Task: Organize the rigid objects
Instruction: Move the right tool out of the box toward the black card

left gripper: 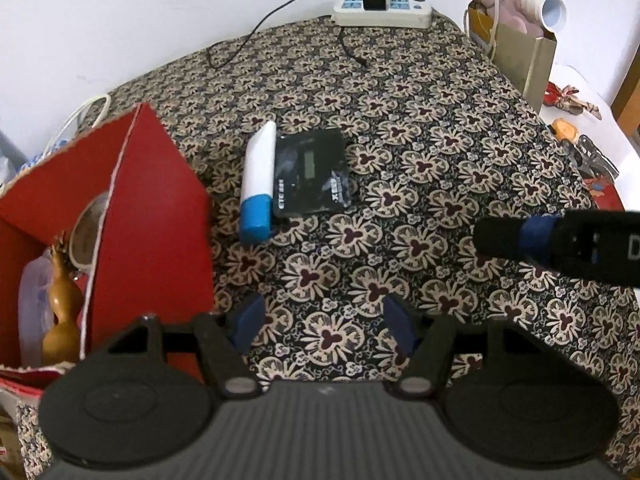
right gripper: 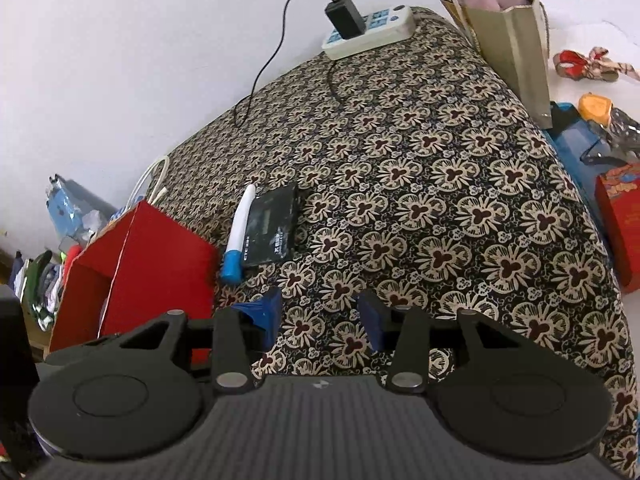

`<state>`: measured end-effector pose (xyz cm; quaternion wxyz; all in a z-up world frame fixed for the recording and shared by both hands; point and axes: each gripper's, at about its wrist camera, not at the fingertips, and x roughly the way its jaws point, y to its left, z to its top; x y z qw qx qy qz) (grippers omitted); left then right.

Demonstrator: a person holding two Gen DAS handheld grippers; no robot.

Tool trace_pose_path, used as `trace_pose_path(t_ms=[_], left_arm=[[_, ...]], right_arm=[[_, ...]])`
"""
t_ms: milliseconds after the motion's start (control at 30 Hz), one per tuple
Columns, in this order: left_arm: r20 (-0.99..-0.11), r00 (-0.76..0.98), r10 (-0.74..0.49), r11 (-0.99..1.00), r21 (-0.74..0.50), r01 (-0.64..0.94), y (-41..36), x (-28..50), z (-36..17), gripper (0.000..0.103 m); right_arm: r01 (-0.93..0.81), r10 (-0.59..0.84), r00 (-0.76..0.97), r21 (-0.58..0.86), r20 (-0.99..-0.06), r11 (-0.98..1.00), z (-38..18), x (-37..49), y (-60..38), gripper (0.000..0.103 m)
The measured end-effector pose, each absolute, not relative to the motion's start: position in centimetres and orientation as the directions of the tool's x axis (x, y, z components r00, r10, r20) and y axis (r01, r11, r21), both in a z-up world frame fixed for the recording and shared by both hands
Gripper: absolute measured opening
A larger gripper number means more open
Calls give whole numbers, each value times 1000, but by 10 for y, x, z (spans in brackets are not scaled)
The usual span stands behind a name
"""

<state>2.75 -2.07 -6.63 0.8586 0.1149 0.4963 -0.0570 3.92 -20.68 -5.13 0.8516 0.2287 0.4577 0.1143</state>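
A white tube with a blue cap [left gripper: 258, 184] lies on the patterned tablecloth [left gripper: 420, 208], touching a flat black device [left gripper: 311, 172] on its right. Both also show in the right wrist view: the tube [right gripper: 239, 236] and the device [right gripper: 271, 224]. A red paper bag [left gripper: 120, 216] stands open at the left, holding a golden gourd figure [left gripper: 60, 308] and other items. It also shows in the right wrist view [right gripper: 152, 264]. My left gripper [left gripper: 324, 322] is open and empty, near the bag. My right gripper [right gripper: 320, 316] is open and empty, below the tube.
A white power strip [left gripper: 382, 12] with a black adapter and cable sits at the table's far edge. A gold paper bag [left gripper: 520, 52] with a plush toy and a white tube stands at the far right. Small items lie on the white surface to the right [left gripper: 584, 148].
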Motion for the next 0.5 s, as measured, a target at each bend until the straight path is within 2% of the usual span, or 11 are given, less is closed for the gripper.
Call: trace_pose_path(t_ms=[500], left_arm=[[-889, 458, -5, 969, 109, 223, -12, 35, -82, 66]], right_arm=[[47, 397, 522, 490, -755, 870, -69, 44, -199, 28]])
